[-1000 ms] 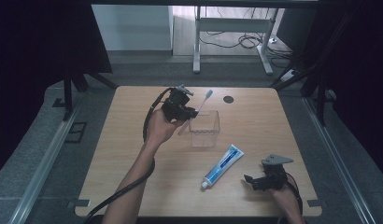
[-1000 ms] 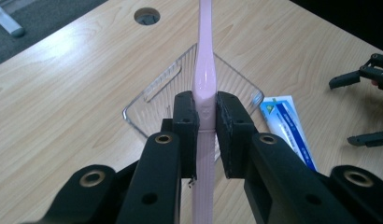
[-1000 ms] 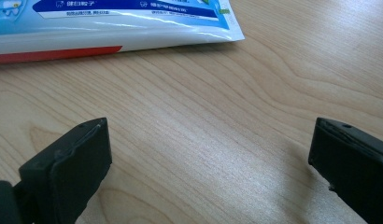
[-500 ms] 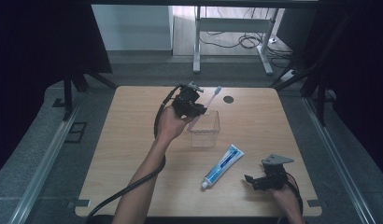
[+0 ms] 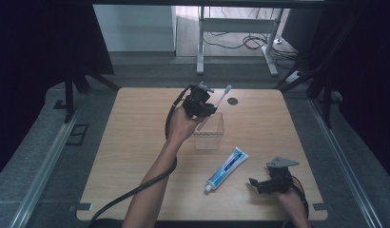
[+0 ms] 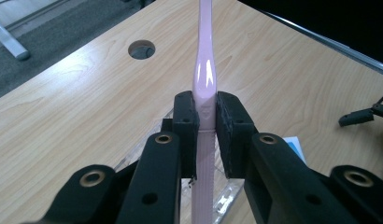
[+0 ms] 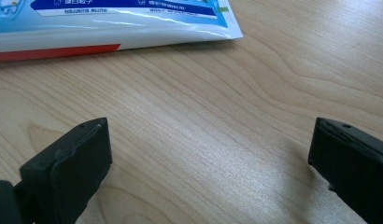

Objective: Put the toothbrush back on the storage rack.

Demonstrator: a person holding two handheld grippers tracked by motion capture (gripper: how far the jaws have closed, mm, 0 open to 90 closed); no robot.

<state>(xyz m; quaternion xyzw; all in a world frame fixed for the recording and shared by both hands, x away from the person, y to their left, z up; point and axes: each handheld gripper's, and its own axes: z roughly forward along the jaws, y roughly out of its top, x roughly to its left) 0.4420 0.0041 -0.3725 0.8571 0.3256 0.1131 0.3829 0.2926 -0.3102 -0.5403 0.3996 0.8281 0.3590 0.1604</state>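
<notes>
The left claw [image 6: 206,116] pinches a pink toothbrush [image 6: 203,70] by its handle, bristle end pointing away, directly over a clear cup [image 5: 209,133] on the counter [image 5: 136,142]. The right claw [image 5: 258,184] rests spread, a toothpaste tube [image 5: 226,168] lying just beyond its tips.

You are in a lab or test room, not a home: your wooden counter [image 5: 136,142] stands alone on a grey floor [image 5: 36,156], with black curtains [image 5: 41,47] on both sides, metal rails [image 5: 347,166] beside it, and loose cables [image 5: 240,42] behind.
</notes>
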